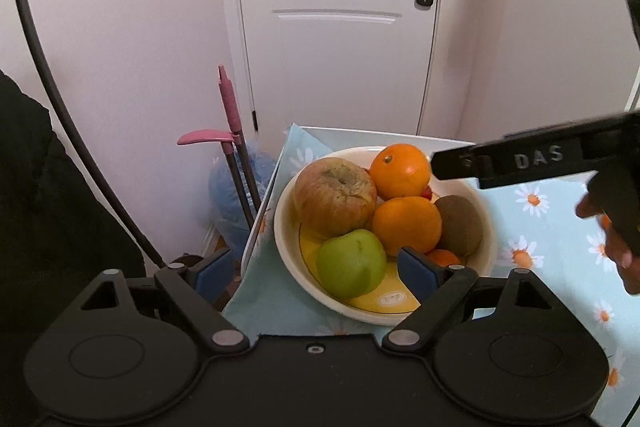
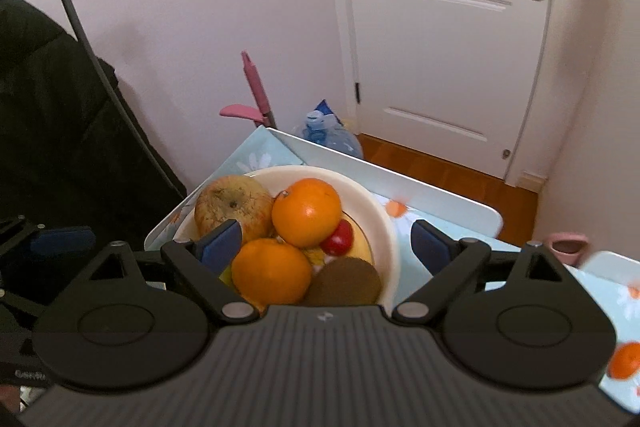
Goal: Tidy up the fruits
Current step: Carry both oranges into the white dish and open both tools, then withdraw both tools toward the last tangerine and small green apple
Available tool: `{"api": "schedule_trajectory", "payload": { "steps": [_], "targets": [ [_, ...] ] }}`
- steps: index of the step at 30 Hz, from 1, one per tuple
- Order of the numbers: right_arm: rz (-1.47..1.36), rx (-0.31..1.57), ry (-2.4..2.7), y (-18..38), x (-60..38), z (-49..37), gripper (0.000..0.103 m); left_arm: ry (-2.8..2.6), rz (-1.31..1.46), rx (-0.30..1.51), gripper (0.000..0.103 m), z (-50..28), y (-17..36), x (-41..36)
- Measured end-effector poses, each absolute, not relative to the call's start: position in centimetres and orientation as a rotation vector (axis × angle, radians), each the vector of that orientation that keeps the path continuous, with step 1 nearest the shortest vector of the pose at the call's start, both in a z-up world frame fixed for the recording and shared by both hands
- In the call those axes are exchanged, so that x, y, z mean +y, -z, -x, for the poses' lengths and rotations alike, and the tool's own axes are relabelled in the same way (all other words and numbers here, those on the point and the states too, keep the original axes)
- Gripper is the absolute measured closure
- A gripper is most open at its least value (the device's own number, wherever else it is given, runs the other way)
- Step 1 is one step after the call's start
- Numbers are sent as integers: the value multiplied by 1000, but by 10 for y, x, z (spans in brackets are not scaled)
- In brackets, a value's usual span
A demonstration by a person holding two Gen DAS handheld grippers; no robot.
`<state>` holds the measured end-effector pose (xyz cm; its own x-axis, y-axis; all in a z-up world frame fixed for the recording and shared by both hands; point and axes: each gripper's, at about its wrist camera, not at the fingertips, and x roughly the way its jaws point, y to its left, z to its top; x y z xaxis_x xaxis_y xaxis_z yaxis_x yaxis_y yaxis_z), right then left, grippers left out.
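A cream bowl (image 1: 286,223) (image 2: 384,223) stands on the daisy-print tablecloth. It holds a big wrinkled brownish apple (image 1: 334,197) (image 2: 232,205), two oranges (image 1: 400,171) (image 1: 406,225), a green apple (image 1: 352,263), a kiwi (image 1: 460,225) (image 2: 344,281) and a small red fruit (image 2: 338,237). My left gripper (image 1: 316,273) hovers open at the bowl's near left rim, one pad over the bowl, the other off the table's edge. My right gripper (image 2: 326,245) is wide open above the oranges (image 2: 306,211) and grips nothing. Its black body (image 1: 540,157) reaches in from the right.
Another orange (image 2: 626,359) lies on the cloth at the right, near a pink cup (image 2: 568,247). Behind the table's far edge are a white door (image 1: 336,27), pink-handled tools (image 1: 230,107) and a blue water bottle (image 2: 332,137). A black garment (image 2: 60,127) hangs at the left.
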<state>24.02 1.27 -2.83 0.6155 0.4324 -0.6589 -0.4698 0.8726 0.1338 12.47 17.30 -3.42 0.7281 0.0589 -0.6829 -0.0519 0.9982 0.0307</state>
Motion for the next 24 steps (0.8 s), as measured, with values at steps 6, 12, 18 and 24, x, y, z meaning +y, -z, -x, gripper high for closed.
{"api": "schedule_trajectory", "payload": {
  "steps": [6,12,18,24],
  "targets": [
    [42,728,-464,7,-17,-216,0,-80,-15,744,12,-117,22,166],
    [6,713,-416,-11,-68,-192,0,-100,-15,723,12,-104,5,141],
    [-7,716,-351,-23,-129,-169,0,-87,-32,695,12,-90,-9,93],
    [-4,714,-284,-23,-191,-149,0,-47,-40,694,12,-84,-11,40]
  ]
}}
